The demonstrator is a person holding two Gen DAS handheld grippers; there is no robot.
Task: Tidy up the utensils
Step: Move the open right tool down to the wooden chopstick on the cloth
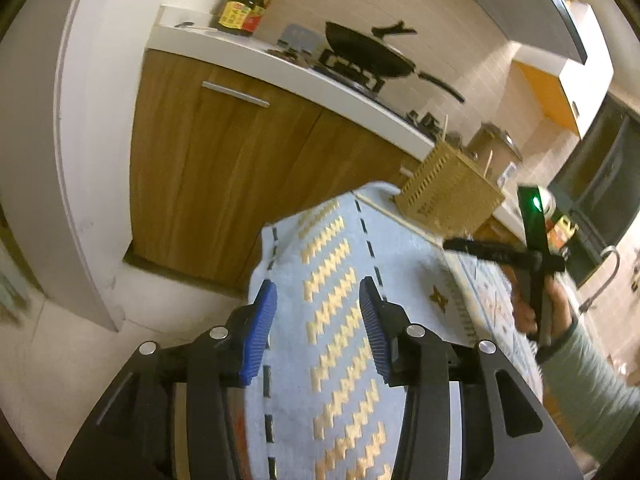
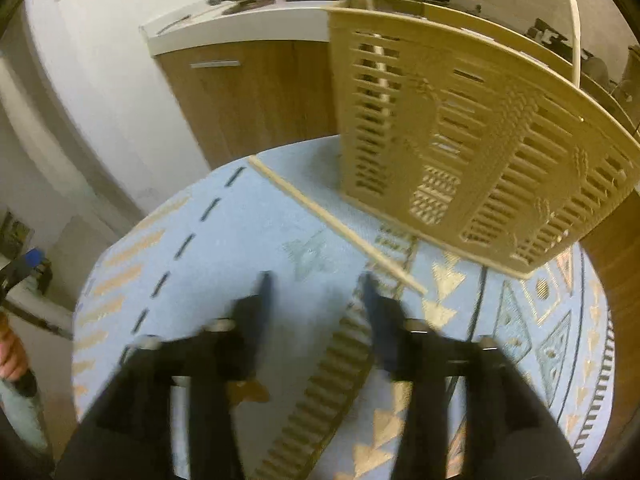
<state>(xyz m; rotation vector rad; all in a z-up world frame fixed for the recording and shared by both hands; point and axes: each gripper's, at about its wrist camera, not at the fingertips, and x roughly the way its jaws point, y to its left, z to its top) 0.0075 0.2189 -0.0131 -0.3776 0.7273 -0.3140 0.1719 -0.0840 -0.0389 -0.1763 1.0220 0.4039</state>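
Both empty: left gripper and right gripper released. Chopstick loose at 1 o'clock; next likely grab, drop into holder.

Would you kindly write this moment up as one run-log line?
left gripper: open, empty | right gripper: open, empty | chopstick: lying on blue cloth beside utensil basket | basket: upright, two sticks inside

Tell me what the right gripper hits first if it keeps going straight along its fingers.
Probably the blue patterned cloth just ahead of the open right gripper; the chopstick lies slightly beyond and to the right, though depth is uncertain.
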